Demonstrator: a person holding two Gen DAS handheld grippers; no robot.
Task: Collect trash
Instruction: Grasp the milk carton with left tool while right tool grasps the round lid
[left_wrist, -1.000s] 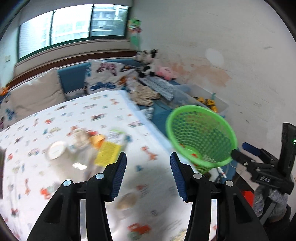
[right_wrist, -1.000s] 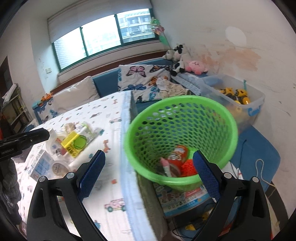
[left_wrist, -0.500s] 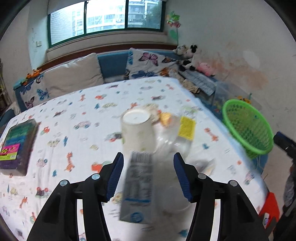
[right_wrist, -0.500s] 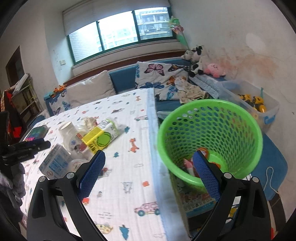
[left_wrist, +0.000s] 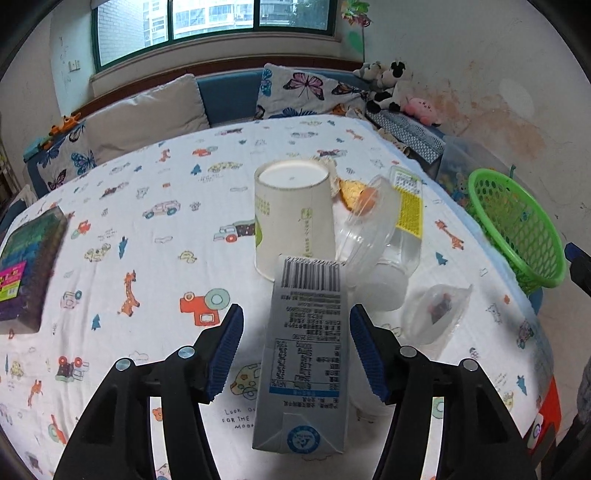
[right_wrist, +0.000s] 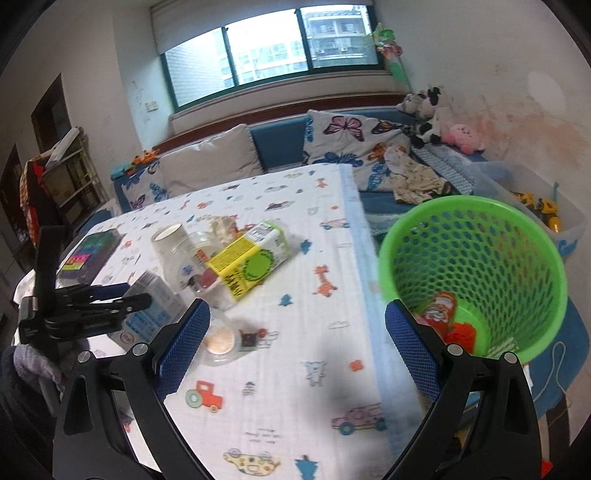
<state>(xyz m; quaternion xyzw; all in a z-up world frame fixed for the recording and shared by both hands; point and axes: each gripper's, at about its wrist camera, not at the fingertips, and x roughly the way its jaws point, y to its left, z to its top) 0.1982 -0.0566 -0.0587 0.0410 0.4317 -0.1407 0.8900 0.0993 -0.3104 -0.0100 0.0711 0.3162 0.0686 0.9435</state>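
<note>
On your far left a dark box lies on the printed tablecloth. At centre, an upturned paper cup stands just behind the grey carton, with a clear lidded container and a yellow-labelled bottle beside it. Your left gripper straddles the carton, jaws spread and not touching it. The green basket hangs past the table's right edge, wrappers inside; your right gripper hovers wide open. Since a second ago, your left gripper swung from basket to carton.
</note>
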